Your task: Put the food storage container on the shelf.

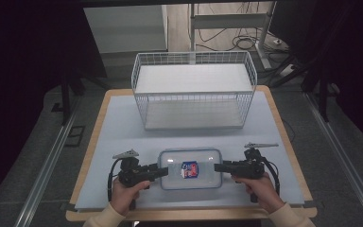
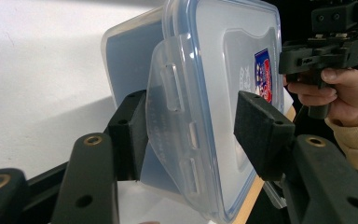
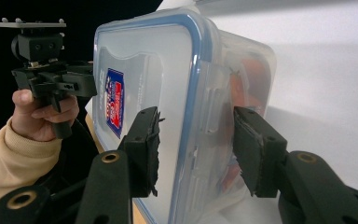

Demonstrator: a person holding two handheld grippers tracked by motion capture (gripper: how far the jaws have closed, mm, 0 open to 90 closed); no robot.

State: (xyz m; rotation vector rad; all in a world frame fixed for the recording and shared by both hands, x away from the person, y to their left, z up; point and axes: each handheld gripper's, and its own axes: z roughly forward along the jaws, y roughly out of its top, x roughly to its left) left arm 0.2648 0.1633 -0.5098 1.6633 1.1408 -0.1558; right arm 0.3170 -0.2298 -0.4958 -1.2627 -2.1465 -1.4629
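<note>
A clear plastic container (image 1: 203, 161) with a blue-sealed lid and a red and blue label (image 1: 189, 170) lies flat on the white mat near the table's front. My left gripper (image 1: 163, 171) straddles its left end. In the left gripper view the container (image 2: 214, 56) has a side latch flap (image 2: 175, 116) between the jaws, and the pads (image 2: 261, 133) lie against it. My right gripper (image 1: 219, 167) clamps the right end. In the right gripper view one pad (image 3: 144, 149) presses the lid and the other the base of the container (image 3: 158, 60).
A white wire basket (image 1: 194, 109) stands behind the container at the back of the mat, its open top facing up. The mat (image 1: 123, 137) covers a wooden table whose front edge (image 1: 189, 215) runs just under my hands. Dark floor surrounds it.
</note>
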